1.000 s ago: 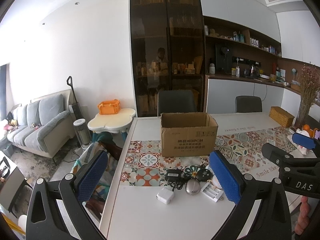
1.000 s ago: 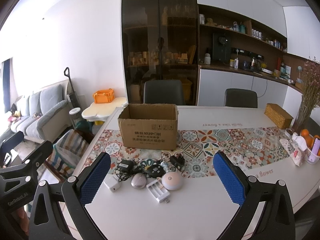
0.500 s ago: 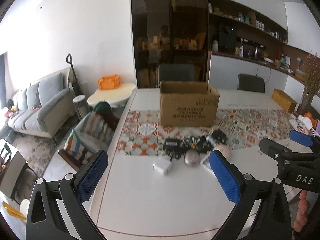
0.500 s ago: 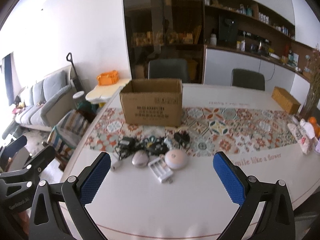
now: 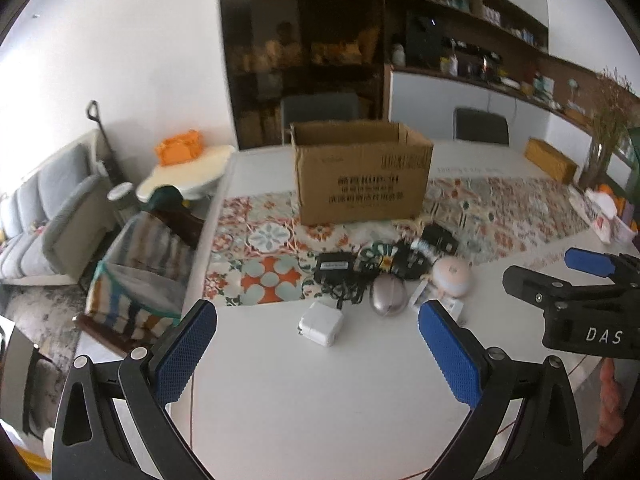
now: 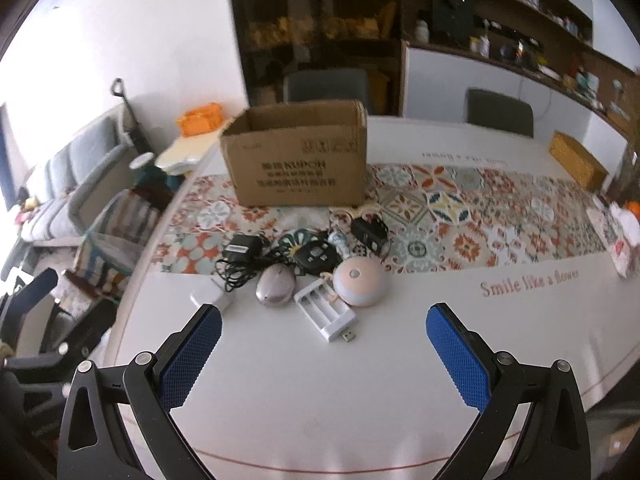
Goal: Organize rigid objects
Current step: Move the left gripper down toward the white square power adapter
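White charger dead ahead of left gripper, nearer than right gripper; both wide open, empty.

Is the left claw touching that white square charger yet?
Apart. The left wrist view shows the open left gripper with bare table between its pads and the white charger.

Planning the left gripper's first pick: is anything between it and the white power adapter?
Nothing visible. The left gripper is open, and only bare table lies between it and the white adapter, which sits apart from the pile.
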A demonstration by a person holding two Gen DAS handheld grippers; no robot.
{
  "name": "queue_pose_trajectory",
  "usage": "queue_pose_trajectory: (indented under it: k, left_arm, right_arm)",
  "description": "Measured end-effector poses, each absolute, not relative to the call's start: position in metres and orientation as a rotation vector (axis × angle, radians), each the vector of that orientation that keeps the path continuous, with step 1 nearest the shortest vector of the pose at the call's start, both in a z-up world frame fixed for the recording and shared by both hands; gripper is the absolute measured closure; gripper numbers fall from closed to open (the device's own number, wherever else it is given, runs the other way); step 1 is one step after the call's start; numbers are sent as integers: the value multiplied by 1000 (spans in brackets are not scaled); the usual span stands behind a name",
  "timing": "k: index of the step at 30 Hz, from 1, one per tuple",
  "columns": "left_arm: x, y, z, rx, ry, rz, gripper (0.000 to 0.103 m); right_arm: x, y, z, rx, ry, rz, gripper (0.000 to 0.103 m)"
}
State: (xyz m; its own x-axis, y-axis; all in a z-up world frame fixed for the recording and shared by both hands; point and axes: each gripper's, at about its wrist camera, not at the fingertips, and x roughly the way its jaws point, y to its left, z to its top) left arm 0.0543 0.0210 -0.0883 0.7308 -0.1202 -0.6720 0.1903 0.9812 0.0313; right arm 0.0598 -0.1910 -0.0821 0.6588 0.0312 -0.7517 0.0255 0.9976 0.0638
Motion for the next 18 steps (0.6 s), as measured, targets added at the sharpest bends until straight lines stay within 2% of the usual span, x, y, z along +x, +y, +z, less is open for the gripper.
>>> queue_pose_trajectory:
  k: [13, 16, 18]
  left_arm:
    - [112, 35, -151, 152, 881, -329, 9]
    - [120, 33, -164, 188, 899, -351, 14]
    - [124, 30, -172, 215, 913, -361, 21]
  right_arm:
    - [105, -161, -148, 144, 1022, -102, 1]
    - [112, -158, -159, 153, 1049, -103, 1]
    - [117, -156, -166, 154, 1073, -97, 1]
